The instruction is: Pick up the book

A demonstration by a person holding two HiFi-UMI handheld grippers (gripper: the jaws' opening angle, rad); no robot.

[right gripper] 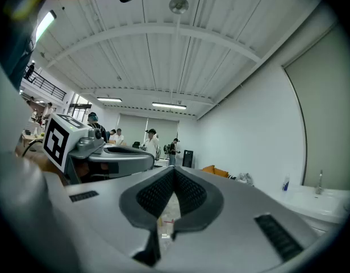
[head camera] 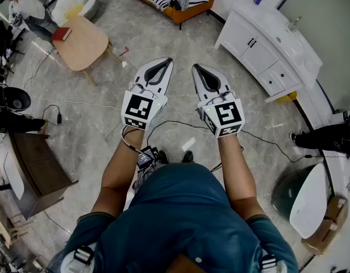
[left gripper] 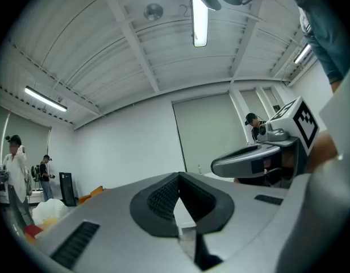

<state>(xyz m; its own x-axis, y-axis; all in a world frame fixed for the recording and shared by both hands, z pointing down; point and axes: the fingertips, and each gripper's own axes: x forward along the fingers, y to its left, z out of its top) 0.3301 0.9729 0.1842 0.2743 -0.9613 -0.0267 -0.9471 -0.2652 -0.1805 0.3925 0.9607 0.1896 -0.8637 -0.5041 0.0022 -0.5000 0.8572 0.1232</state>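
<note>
Out in front of my chest, my left gripper (head camera: 167, 61) and my right gripper (head camera: 196, 67) point level, side by side above the grey floor (head camera: 163, 36). My left jaws are clenched tip to tip with nothing between them, and my right jaws are closed and empty too (each gripper shows in the other's view, just beside it). Well apart from both, the red book (head camera: 61, 34) lies flat near the edge of a small round wooden table (head camera: 87, 50), at the upper left of the head view, untouched.
</note>
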